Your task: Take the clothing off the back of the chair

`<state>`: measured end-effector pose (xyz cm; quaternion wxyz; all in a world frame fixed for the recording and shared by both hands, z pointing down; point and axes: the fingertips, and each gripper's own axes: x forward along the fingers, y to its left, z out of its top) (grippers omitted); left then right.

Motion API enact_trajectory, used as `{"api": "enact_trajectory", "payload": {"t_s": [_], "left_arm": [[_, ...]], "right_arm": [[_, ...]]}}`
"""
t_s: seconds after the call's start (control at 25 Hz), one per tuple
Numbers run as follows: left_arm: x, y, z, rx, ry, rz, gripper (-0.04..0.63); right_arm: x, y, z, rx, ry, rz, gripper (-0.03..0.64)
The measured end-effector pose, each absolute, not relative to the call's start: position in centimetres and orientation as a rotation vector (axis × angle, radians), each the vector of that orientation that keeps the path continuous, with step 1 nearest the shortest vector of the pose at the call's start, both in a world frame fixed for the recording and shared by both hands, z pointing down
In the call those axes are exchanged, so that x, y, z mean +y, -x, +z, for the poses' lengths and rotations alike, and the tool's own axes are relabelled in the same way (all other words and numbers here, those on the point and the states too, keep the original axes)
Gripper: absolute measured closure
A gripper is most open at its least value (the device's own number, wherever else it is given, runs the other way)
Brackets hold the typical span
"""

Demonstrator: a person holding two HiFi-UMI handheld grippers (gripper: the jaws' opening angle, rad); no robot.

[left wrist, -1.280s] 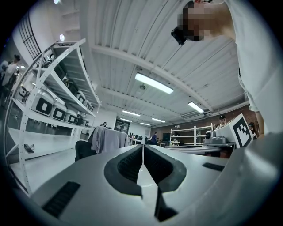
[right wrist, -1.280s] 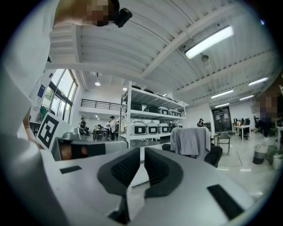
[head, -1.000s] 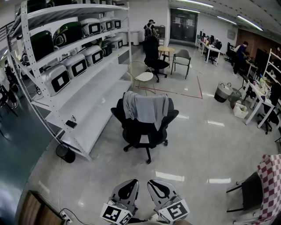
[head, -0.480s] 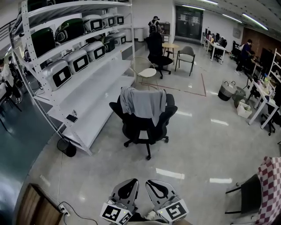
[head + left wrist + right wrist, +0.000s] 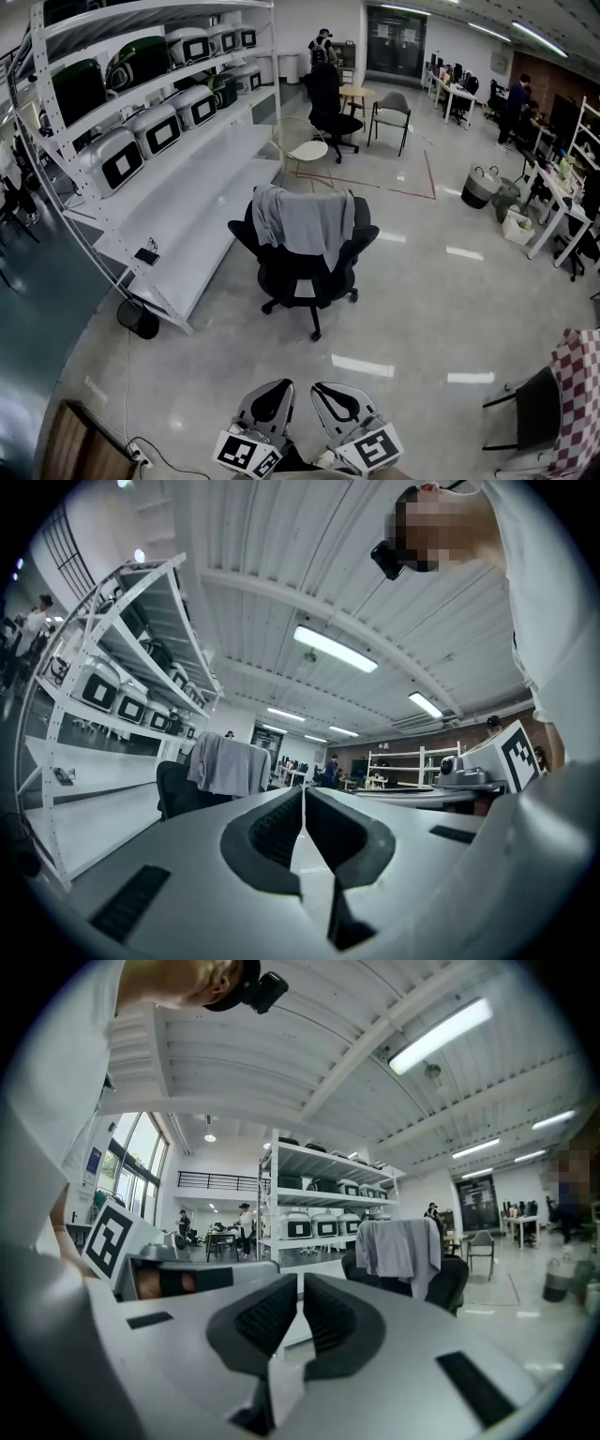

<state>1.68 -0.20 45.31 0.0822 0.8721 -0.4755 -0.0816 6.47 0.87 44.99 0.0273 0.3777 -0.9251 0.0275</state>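
A grey garment [image 5: 305, 223] hangs over the back of a black swivel chair [image 5: 305, 274] in the middle of the shiny floor, well ahead of me. Both grippers are held low and side by side at the bottom of the head view, far short of the chair. My left gripper [image 5: 279, 384] is shut with nothing in it, and so is my right gripper [image 5: 325, 385]. In the left gripper view the shut left gripper [image 5: 303, 790] points level, with the garment [image 5: 228, 766] small to its left. In the right gripper view the garment [image 5: 398, 1246] hangs right of the shut right gripper [image 5: 300, 1277].
Long white shelving [image 5: 178, 202] carrying several boxy appliances runs along the left, close to the chair. A round black bin [image 5: 138, 320] stands at its foot. Behind are a round table [image 5: 307, 150] and more chairs. A black chair [image 5: 525, 422] and checkered cloth [image 5: 581, 394] sit at right.
The head view has shifted a little, so the chair with the garment now sits slightly higher and further left. Both grippers stay shut and side by side.
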Motion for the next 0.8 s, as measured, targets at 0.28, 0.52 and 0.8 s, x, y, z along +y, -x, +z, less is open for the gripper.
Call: {"api": "enact_trajectory", "payload": {"t_s": [0.28, 0.52, 0.8], "left_arm": [[-4.2, 1.3, 44.6, -1.418, -2.624, -0.268, 0.578], [-7.5, 3.9, 45.1, -1.394, -2.616, -0.267, 0.577], [-11.9, 6.7, 45.0, -1.352, -2.624, -0.304, 0.578]], "right_arm": [[-2.4, -4.2, 45.0, -2.829, -1.198, 0.087, 0.597], [-5.4, -1.1, 45.5, -2.812, -1.167, 0.099, 0.598], [-9.4, 2.0, 45.6, -2.777, -1.165, 0.083, 0.597]]}}
